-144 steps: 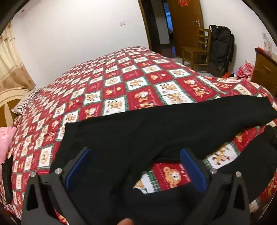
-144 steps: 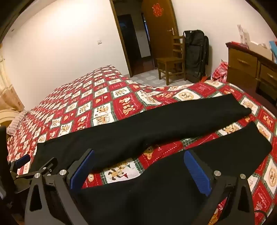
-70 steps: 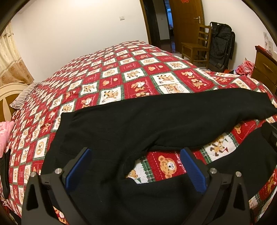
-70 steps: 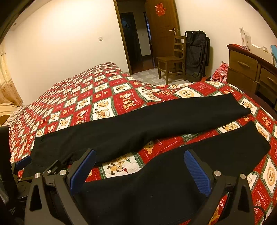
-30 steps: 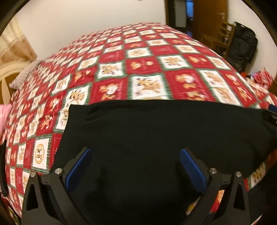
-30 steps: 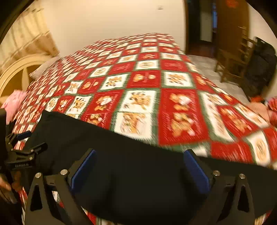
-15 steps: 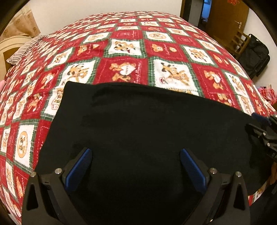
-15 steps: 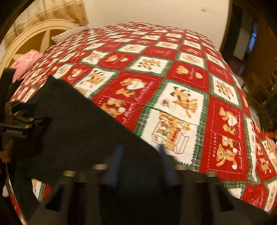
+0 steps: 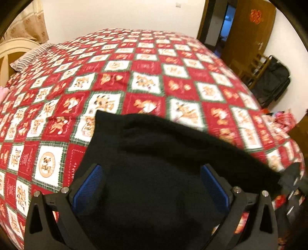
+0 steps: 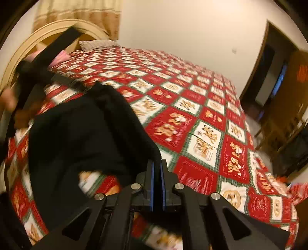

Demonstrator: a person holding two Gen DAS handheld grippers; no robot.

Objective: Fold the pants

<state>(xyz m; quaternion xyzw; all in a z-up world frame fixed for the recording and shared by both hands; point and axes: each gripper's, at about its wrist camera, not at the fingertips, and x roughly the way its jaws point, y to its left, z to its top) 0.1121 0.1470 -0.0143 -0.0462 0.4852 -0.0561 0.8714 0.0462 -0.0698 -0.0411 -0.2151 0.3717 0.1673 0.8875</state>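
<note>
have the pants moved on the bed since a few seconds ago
Yes. In the left wrist view the pants lay spread with both legs running toward the chair side; now they are bunched, pulled toward the pillow end of the quilt.

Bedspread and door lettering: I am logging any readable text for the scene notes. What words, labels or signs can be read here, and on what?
None can be read.
Bedspread: lettering in its squares, too blurred.
Door: red paper ornament, too small and blurred.

Both wrist views angled steeply down, close over pants (image 9: pixel 154 163), sharing quilt (image 10: pixel 211 125)
</note>
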